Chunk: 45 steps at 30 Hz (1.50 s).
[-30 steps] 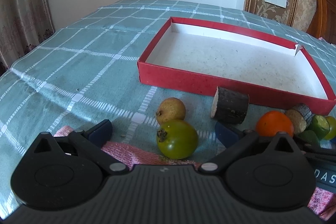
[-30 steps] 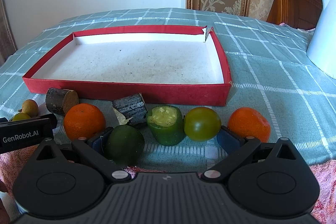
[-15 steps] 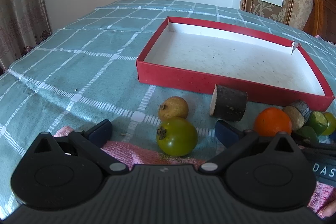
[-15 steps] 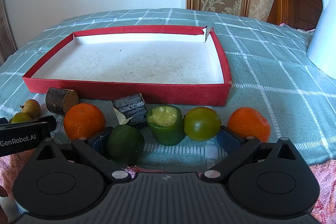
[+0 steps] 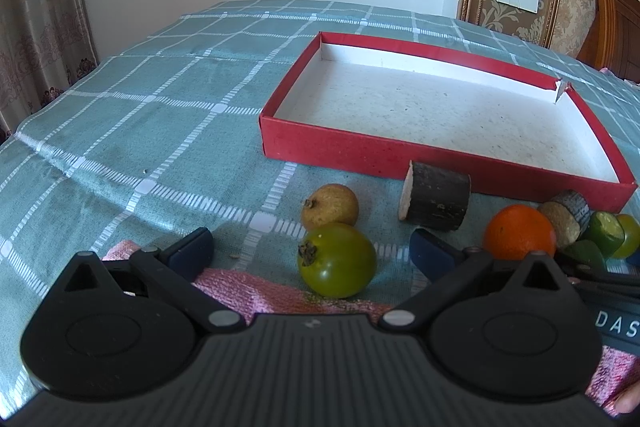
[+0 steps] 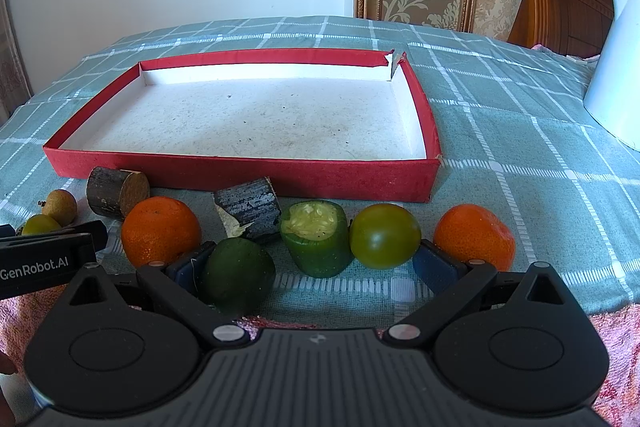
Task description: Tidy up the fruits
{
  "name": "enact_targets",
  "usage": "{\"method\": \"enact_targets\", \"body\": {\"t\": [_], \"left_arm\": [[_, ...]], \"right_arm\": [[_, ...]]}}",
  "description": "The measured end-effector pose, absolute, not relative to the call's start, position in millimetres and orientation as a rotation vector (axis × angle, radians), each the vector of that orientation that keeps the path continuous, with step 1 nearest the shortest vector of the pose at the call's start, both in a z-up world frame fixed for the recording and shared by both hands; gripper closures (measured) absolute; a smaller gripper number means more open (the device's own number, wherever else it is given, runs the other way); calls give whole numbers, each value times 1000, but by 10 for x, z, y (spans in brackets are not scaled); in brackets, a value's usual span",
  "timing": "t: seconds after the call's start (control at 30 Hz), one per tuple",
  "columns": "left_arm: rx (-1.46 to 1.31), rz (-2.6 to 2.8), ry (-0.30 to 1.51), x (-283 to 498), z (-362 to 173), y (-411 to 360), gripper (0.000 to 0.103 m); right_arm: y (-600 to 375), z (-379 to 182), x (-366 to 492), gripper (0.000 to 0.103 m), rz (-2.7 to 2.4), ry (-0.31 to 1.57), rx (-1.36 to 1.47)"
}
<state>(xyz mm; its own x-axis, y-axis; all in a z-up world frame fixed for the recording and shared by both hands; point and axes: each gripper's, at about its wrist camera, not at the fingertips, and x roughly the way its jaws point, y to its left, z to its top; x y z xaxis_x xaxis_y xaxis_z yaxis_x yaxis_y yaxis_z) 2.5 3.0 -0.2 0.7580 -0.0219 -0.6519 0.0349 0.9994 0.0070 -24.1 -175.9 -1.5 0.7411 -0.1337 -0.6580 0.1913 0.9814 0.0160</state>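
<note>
- Fruits lie in a loose row on the checked tablecloth [image 6: 520, 131], in front of the near wall of the red tray [image 6: 248, 173]; none is inside the tray.
- Left gripper [image 5: 312, 251]: fingers spread wide, holding nothing. A green tomato [image 5: 338, 259] sits between the fingertips, clear of both pads, with a small brown fruit [image 5: 330, 205] just behind it.
- Right of these, a dark wood piece [image 5: 438, 201] lies on its side near the tray wall, and an orange [image 5: 518, 231] sits beside a second wood piece [image 5: 568, 213].
- Right gripper [image 6: 310, 267]: fingers also spread wide, gripping nothing.
- Between its fingertips sit a dark green fruit [image 6: 238, 273] against the left pad, a cut green piece [image 6: 316, 241] standing with its pale flesh upward, and a second green tomato [image 6: 384, 237] near the right pad.
- A second orange [image 6: 474, 237] lies just outside the right finger.
- A white jug [image 6: 618, 67] stands at the right edge, well apart from the row.
- A pink towel [image 5: 256, 291] lies under both grippers.
</note>
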Motion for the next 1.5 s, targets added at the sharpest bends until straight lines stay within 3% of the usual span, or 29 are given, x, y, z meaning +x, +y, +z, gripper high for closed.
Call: {"method": "enact_targets", "body": {"t": [1.5], "left_arm": [[18,-31,711,26,4,31,0]], "right_arm": [[-1757,-23,-288,0,-161,699,75]]}}
